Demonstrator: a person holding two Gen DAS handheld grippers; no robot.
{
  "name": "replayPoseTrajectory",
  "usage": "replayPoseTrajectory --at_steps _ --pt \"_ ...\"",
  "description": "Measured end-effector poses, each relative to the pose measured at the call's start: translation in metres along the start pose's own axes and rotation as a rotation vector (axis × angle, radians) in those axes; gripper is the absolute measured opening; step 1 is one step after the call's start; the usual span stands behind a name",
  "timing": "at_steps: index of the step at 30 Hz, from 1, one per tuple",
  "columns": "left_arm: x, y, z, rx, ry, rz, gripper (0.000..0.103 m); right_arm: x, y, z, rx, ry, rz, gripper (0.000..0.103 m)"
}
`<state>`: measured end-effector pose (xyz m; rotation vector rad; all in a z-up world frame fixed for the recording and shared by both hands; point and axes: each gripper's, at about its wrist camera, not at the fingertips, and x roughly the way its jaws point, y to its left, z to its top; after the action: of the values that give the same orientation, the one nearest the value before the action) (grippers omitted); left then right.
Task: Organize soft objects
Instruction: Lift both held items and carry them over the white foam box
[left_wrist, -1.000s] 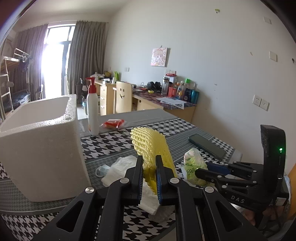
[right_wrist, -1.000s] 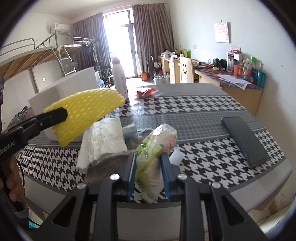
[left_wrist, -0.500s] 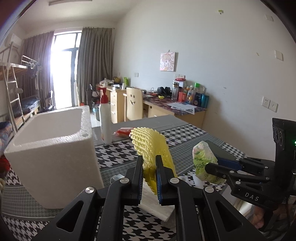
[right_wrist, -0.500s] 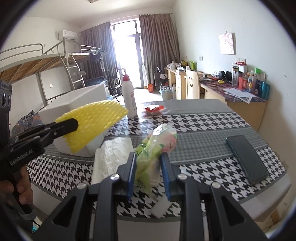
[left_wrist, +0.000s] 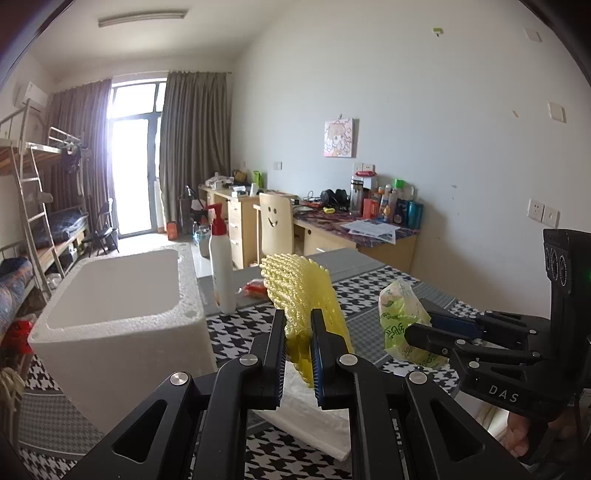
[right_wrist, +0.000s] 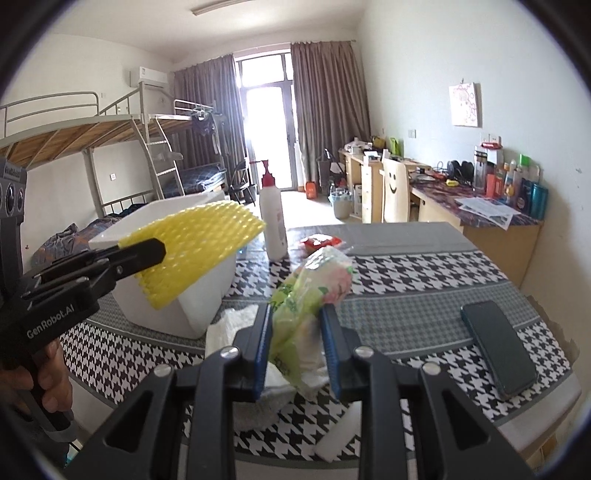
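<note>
**Carrying two soft things toward the foam box**

Holding one soft item in each tool, the person has both clear of the checked tablecloth (right_wrist: 424, 273). The left gripper (left_wrist: 298, 334) has its fingers pressed nearly together on the lower edge of a yellow foam net (left_wrist: 301, 291), which stands up and fans out beyond the fingertips. The right gripper (right_wrist: 297, 332) pinches a crumpled green plastic bag (right_wrist: 314, 284); its fingers sit a little apart because the bag bunches between them, and the bag's top pokes out past the tips.

From the left camera, the white foam box (left_wrist: 122, 332) lies ahead and to the left of the fingers, its open top empty as far as can be seen. A white bottle with a red pump (left_wrist: 221, 269) stands just beyond the box's far corner, left of the fingertips. Below the fingers lies a white paper towel (left_wrist: 310, 417) on the cloth (another soft piece, probably awaiting its turn). A dark phone (right_wrist: 496, 347) lies to the right of the right fingers.

The step in hand looks like transport: both loads lifted, neither over the box. Next, each gripper likely needs to swing left over the opening, then let go; the net is light and springy, so it may catch on a pad.
</note>
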<state>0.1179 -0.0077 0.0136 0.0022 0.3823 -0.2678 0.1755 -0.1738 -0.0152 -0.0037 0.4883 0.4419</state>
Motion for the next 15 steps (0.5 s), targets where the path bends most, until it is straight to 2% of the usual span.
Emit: replayPoseTrajectory --at_steps 15 --pt "-0.005 0.012 0.021 0.006 -0.066 0.051 0.013 0.003 0.008 0.024 -0.01 -0.074 0.055 0.031"
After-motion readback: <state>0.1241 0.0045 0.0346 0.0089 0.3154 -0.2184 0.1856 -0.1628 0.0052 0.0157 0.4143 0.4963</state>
